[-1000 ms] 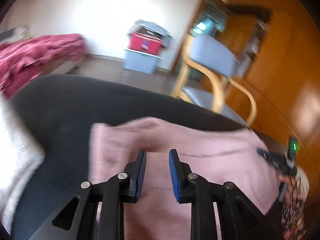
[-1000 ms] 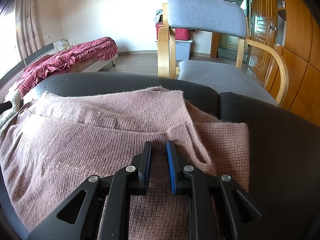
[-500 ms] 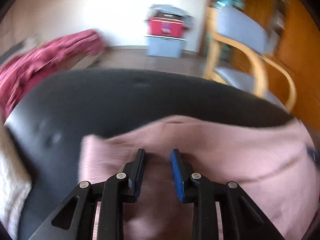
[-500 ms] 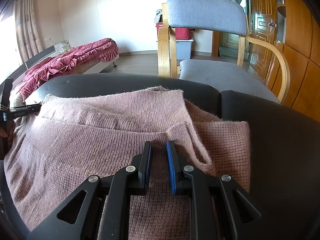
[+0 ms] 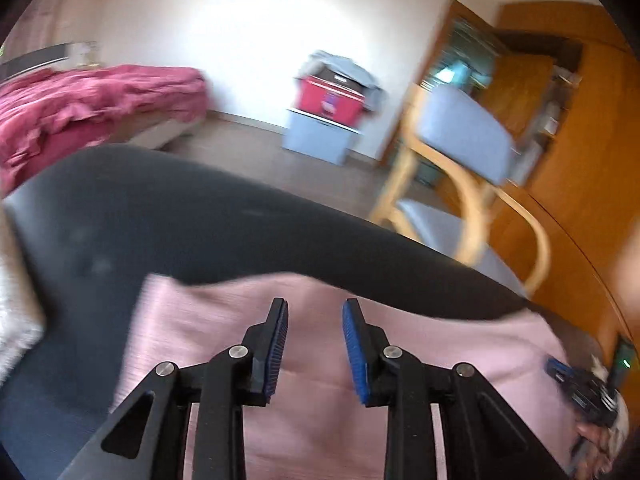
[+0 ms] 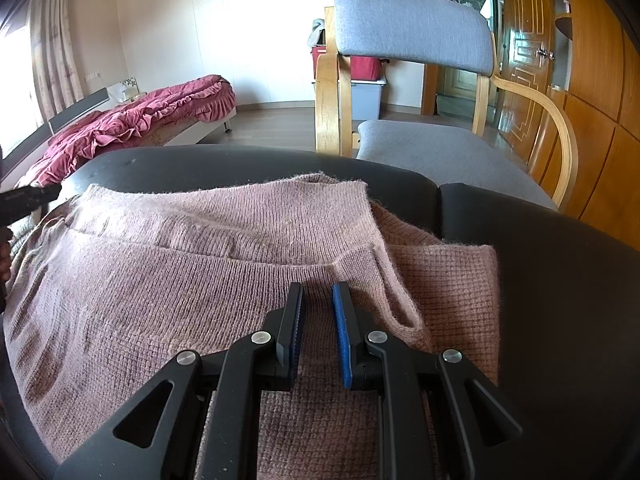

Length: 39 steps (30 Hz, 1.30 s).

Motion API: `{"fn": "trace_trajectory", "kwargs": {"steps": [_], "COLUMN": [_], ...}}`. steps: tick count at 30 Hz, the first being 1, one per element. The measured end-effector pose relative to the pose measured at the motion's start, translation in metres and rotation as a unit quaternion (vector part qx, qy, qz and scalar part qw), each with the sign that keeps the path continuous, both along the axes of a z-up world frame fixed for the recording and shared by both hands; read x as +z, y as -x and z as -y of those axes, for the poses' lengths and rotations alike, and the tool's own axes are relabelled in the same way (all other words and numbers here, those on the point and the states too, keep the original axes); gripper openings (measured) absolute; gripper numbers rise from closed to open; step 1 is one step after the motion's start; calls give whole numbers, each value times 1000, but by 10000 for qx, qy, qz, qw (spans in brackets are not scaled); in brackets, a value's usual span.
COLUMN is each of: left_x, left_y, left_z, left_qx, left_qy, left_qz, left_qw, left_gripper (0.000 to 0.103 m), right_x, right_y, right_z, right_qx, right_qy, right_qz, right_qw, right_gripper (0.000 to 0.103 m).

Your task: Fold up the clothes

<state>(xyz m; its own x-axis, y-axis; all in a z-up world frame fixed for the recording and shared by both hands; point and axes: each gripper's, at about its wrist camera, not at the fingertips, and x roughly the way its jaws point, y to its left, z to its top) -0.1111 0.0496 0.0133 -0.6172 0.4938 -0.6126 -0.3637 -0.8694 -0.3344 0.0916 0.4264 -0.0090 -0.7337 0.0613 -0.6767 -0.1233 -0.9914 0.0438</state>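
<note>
Pink sweater [image 6: 168,280] on black table [image 6: 560,280], left gripper [image 5: 315,312] parted, right gripper [image 6: 318,300] narrowly parted, empty.

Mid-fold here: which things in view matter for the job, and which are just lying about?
For the job:
- pink knit sweater
- dark padded surface it lies on
- left gripper
- right gripper

Lying about:
- grey armchair
- bed with red quilt
- red box on grey bin
- white knit fabric

Left tongs [image 5: 315,309] spread wider than a second ago with nothing between them, swung across the pink sweater [image 5: 460,344], their black tip [image 6: 30,196] now at the sweater's left edge.
</note>
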Motion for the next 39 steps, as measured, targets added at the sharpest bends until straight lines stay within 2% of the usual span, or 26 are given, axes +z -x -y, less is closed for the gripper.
{"fn": "trace_trajectory", "kwargs": {"steps": [2, 6, 10, 13, 15, 18, 19, 20, 21, 24, 26, 28, 29, 32, 34, 38, 39], "left_x": [-3, -32, -35, -37, -39, -41, -42, -44, -45, -48, -50, -50, -50, -52, -53, -54, -54], "left_y": [-4, 0, 5, 7, 8, 11, 12, 14, 16, 16, 14, 13, 13, 13, 13, 14, 14], "left_z": [-27, -66, -53, -43, -43, -42, -42, -42, -39, -35, -34, -33, -32, -32, -32, -27, -27], "left_qx": [-502, -913, -888, -902, -899, -900, -900, -901, -900, -887, -884, -885, -885, -887, -889, -901, -901], "left_qy": [116, 890, 484, 251, 160, 40, -17, -76, -182, -392, -466, -506, -526, -607, -652, -767, -787], "left_qz": [16, 168, 309, 388, 415, 445, 466, 489, 528, 627, 660, 669, 674, 707, 728, 772, 782], "left_qw": [9987, 9917, 9944, 9949, 9950, 9949, 9948, 9947, 9944, 9933, 9928, 9925, 9924, 9917, 9912, 9900, 9897], "left_gripper": [28, 28, 29, 29, 29, 29, 29, 29, 29, 29, 29, 29, 29, 29, 29, 28, 28], "right_x": [3, 20, 48, 54, 46, 18, 8, 1, -5, -14, -18, -14, -9, 17, 22, -3, -10], "right_y": [-3, -17, -13, 16, 41, 82, 89, 94, 98, 95, 92, 91, 91, 77, 72, 76, 73], "right_z": [3, 9, 21, 39, 50, 60, 60, 53, 43, 5, -8, -6, -2, 4, -4, -41, -54], "right_qx": [-1, 72, 553, 1156, 1444, 1661, 1637, 1555, 1453, 669, 461, 399, 418, 557, 475, -199, -320], "right_qy": [-97, -151, 387, 948, 1306, 1639, 1650, 1792, 2015, 2538, 2789, 2614, 2416, 1887, 1742, 1729, 1949], "right_qz": [-87, -547, -784, -641, -364, 206, 349, 379, 368, 218, 174, 205, 228, -115, -73, 323, 266], "right_qw": [9999, 9984, 9946, 9867, 9802, 9722, 9720, 9707, 9680, 9647, 9591, 9642, 9692, 9804, 9835, 9842, 9799], "right_gripper": [16, 17, 17, 17, 17, 17, 16, 8, 6, 2, 0, 0, 4, 5, 5, 4, 1]}}
